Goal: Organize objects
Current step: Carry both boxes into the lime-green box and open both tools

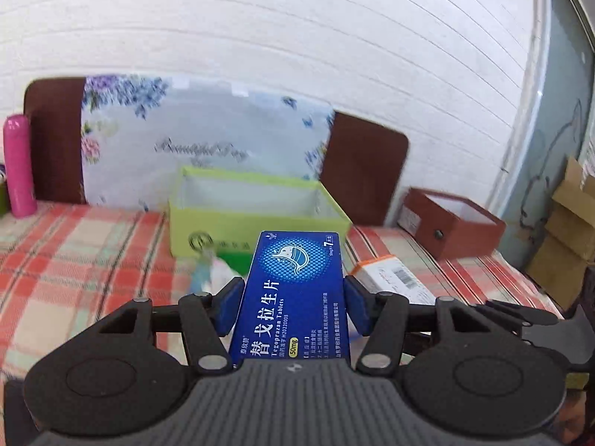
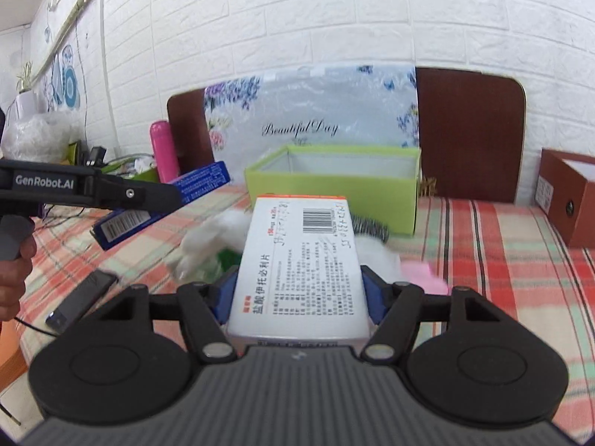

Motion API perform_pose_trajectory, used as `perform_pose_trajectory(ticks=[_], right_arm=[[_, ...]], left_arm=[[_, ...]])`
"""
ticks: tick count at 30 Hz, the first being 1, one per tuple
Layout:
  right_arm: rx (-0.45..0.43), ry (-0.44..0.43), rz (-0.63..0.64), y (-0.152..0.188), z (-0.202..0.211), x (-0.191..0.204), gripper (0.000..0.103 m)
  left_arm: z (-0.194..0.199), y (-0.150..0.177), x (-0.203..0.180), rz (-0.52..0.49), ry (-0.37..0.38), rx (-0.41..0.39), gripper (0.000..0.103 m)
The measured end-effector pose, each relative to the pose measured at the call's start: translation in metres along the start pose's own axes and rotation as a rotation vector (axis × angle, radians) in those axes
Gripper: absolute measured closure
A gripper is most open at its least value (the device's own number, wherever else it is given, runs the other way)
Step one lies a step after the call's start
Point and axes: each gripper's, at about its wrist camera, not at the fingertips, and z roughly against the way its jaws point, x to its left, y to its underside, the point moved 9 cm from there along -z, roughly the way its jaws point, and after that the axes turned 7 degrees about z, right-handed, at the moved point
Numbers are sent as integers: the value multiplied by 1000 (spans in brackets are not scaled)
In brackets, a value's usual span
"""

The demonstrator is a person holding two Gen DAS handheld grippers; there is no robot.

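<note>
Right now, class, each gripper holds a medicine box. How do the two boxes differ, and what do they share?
The blue box has a dark blue face with white lettering and a round emblem; the white box shows black text and a barcode, with an orange far edge. The blue box looks narrower than the white box. Both are flat cartons clamped between jaws, pointing toward the green bin.

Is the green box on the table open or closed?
Open: the green box has no lid on top, and its pale inner walls show.

Flat blue cardboard tablet box (image 1: 293,293), clamped lengthwise between left fingers (image 1: 230,306). White orange-edged cardboard medicine box (image 2: 301,264), barcode uppermost, clamped between right fingers (image 2: 373,299).
</note>
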Motion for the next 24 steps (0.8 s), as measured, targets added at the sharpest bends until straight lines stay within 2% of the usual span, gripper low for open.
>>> perform_pose_trajectory(ticks=[4,12,16,23,24], right_arm=[[-14,55,26,-31,-48,-23,37],[-3,125,-28,-80,-163,-62,37],[45,149,-58,-88,-213,-80,37],[145,138,-89,-79,-279,-95,37],[164,125,-93,-75,-286,-94,37]], left_arm=[[-40,-41,14,33,-21,-20,43],[-136,-104,42,38,-85,-69,43],[-179,-115,54,51,-98,-23,43],[-227,-109,80,63,-133,34,43],[-231,-108,84,70,-131,31,38]])
